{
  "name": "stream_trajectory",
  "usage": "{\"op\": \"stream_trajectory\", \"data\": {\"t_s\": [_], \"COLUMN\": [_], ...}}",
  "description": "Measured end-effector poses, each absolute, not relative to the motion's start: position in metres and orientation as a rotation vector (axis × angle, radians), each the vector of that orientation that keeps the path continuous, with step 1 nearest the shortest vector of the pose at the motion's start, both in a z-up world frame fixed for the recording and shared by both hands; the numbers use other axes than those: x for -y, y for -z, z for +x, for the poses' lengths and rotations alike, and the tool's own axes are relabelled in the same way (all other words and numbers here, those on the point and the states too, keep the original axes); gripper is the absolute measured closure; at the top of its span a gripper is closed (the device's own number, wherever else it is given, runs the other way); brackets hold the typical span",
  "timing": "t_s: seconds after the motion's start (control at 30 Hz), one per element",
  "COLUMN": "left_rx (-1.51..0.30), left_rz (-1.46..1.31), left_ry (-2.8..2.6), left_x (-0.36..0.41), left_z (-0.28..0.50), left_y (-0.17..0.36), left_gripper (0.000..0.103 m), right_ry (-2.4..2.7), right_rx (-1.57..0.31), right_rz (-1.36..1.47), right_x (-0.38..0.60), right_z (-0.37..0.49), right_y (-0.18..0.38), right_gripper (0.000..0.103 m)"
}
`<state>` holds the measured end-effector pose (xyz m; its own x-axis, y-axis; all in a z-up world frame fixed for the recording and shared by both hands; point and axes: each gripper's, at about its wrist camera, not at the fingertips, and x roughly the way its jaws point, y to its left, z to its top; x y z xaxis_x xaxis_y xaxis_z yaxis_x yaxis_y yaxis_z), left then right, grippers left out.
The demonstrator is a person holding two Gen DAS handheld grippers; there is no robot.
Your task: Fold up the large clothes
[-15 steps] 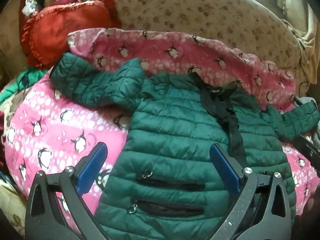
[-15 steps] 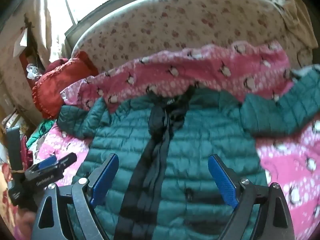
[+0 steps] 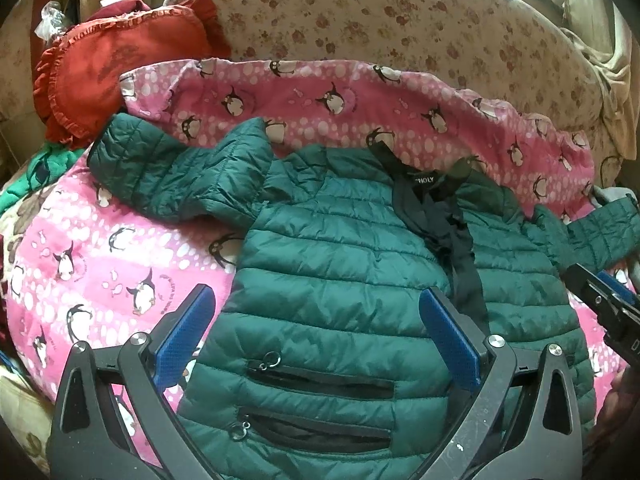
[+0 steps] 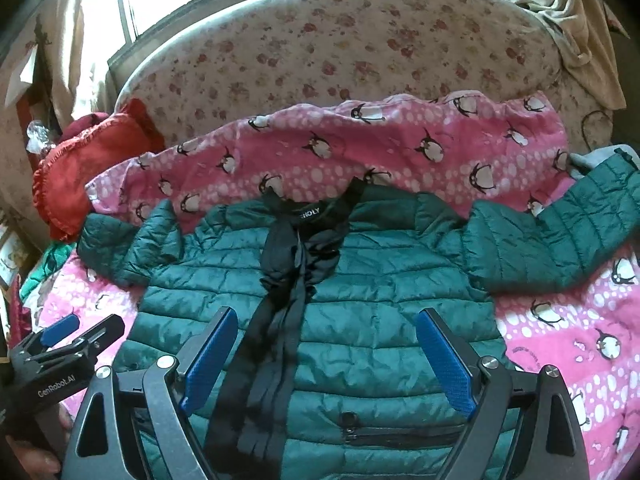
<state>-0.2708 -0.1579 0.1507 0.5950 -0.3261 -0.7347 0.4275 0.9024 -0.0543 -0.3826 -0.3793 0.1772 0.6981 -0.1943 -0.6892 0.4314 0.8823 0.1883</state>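
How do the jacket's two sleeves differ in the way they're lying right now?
In the right wrist view, the left sleeve is bunched and creased close to the jacket body, while the right sleeve stretches out long, angled up and outward. The left sleeve ends near the red pillow; the right sleeve's cuff reaches the frame edge. Both are green, quilted, lying on the penguin blanket.

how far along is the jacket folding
Done: the green jacket lies flat, front up, on the penguin blanket, sleeves spread. In hand: nothing; the left gripper and right gripper hover open above it. Left: every fold, sleeves and body.
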Motion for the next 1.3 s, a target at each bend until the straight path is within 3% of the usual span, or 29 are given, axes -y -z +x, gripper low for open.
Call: {"op": "stream_trajectory", "data": {"t_s": [1.3], "left_rx": [-0.858], "left_rz": [0.145], "left_ry": [0.418], "left_x": [0.173], "left_z": [-0.244], "left_y": [-0.116], "left_gripper": [0.001], "right_ry": [0.426], "right_rx": [-0.806], "right_rz": [0.364], "right_x": [0.399], "right_z": [-0.354], "right_y": [-0.142], "right_gripper": [0.014]}}
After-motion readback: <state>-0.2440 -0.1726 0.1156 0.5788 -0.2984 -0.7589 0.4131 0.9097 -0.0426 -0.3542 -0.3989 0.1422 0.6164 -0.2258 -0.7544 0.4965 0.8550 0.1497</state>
